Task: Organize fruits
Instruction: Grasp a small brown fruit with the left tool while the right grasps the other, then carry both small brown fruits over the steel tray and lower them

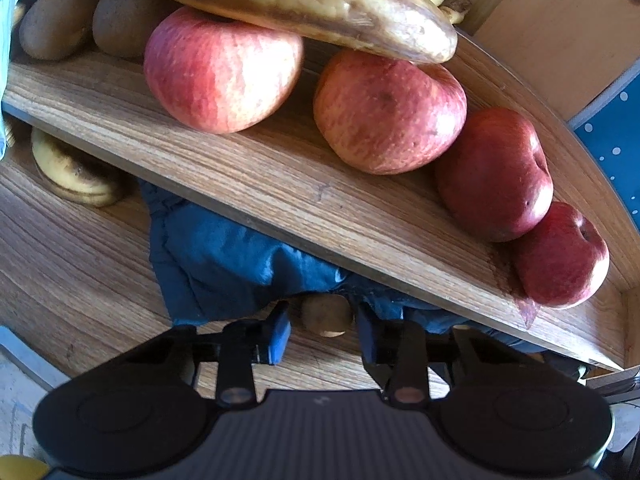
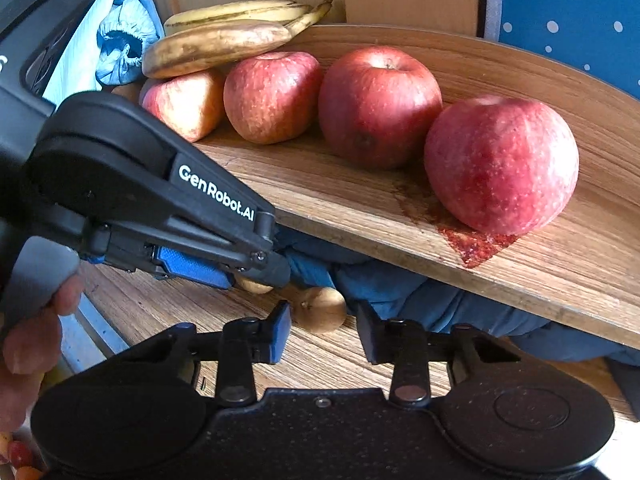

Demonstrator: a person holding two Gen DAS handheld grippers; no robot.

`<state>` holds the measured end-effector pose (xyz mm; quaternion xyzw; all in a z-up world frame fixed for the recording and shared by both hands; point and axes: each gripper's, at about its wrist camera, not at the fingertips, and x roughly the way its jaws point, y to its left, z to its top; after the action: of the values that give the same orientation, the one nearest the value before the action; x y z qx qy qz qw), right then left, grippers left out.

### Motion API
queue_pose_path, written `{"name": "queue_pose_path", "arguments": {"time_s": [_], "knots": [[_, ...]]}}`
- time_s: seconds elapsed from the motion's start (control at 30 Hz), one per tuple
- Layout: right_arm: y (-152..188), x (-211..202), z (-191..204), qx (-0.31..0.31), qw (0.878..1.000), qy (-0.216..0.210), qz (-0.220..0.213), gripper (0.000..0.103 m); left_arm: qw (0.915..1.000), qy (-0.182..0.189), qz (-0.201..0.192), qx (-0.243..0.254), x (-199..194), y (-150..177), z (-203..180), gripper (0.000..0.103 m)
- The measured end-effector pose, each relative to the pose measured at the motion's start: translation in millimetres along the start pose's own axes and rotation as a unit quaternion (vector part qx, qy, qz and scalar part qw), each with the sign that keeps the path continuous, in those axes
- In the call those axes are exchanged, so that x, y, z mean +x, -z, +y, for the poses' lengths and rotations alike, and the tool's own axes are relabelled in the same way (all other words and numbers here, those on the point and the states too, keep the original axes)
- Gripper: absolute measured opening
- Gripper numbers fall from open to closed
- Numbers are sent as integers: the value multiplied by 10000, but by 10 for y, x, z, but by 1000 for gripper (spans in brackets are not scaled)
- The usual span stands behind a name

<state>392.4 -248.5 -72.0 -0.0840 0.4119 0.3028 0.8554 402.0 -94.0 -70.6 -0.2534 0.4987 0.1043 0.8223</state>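
Kiwi (image 1: 326, 315) on low surface (image 1: 72, 248), both jaws spread around it.
Risk: two grippers collide, kiwi rolls under shelf (image 1: 248, 168).

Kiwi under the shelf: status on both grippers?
Left gripper open, fingers straddling kiwi. Right gripper open, short of it. Blue cloth bunched behind; shelf edge overhangs close above.

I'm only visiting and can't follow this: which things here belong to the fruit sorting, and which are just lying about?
Part of the job:
- four apples on the upper shelf
- bananas resting on two apples
- two kiwis behind them
- a kiwi and another banana on the lower board
- left hand-held gripper, right hand-held gripper

Just lying about:
- blue cloth
- dotted blue fabric
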Motion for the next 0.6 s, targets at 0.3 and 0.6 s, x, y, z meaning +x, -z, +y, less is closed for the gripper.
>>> {"name": "queue_pose_path", "arguments": {"time_s": [0.3,0.6], "knots": [[34,-33,-4,-23,10000,22,-12,31,9998,-5,-45,208,-22,23,-43,31],[80,-131,31,30,9999,157,-53,31,9994,-14,-36,349,-60,142,-22,31]]}}
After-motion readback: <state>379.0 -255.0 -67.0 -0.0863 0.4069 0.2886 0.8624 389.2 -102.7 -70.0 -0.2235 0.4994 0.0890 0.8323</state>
